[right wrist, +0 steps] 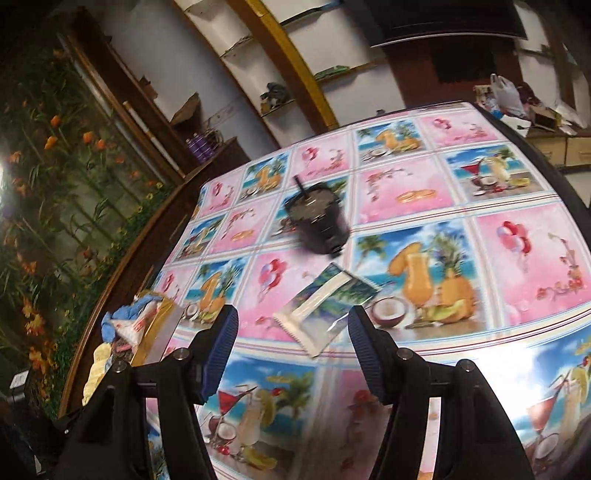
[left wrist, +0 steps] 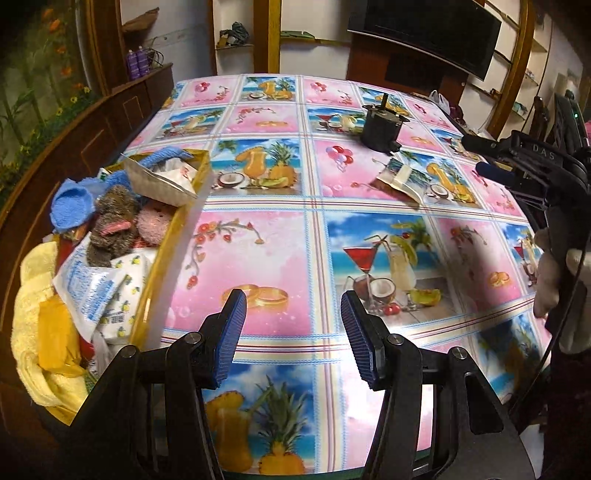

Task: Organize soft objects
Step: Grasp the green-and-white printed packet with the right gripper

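A yellow box at the table's left edge is heaped with soft things: a blue cloth, a brown plush toy, a yellow towel and plastic packets. It also shows in the right wrist view. A clear plastic packet lies flat on the table just ahead of my open, empty right gripper; it also shows in the left wrist view. My left gripper is open and empty over the table, right of the box. The right gripper shows at the right of the left wrist view.
A black cylindrical motor-like object with a shaft stands beyond the packet, also in the right wrist view. The table has a glossy patterned cloth. Shelves, a cabinet and a wall screen stand behind.
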`<action>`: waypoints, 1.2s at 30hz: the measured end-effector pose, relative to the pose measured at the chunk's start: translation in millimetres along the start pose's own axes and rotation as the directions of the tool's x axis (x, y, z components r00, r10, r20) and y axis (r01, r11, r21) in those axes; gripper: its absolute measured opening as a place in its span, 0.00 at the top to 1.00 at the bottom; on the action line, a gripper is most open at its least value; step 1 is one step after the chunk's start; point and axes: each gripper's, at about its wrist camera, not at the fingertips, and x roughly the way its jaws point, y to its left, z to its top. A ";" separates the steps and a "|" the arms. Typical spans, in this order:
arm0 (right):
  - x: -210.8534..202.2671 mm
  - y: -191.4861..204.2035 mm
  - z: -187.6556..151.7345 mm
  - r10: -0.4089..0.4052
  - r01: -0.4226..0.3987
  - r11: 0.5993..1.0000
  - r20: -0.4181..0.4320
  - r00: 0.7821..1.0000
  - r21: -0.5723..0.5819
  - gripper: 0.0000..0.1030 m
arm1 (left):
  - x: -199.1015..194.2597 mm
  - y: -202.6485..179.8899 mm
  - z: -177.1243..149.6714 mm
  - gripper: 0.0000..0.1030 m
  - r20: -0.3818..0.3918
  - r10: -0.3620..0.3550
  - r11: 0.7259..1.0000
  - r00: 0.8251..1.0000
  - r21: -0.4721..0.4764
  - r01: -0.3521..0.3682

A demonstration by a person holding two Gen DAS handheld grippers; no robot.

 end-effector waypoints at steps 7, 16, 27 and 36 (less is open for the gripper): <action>8.2 -32.9 25.5 -0.127 0.126 0.991 0.009 0.992 0.034 0.40 | 4.7 -9.3 -0.6 0.48 -0.015 -0.041 0.999 0.999 0.006 0.041; 100.8 -4.1 33.5 -0.257 0.234 0.962 -0.175 0.950 -0.144 0.40 | -1.8 -1.4 -4.6 0.48 -0.010 -0.027 1.000 1.000 -0.003 0.027; 102.8 60.3 -28.2 -0.256 0.109 0.892 -0.292 0.921 -0.438 0.46 | 0.2 3.9 -8.4 0.48 -0.001 -0.001 1.000 1.000 0.004 0.001; 16.8 30.0 -66.9 0.021 -0.090 0.955 -0.237 0.971 -0.283 0.39 | 14.6 -8.3 -15.7 0.48 -0.002 0.057 0.998 0.998 0.041 -0.056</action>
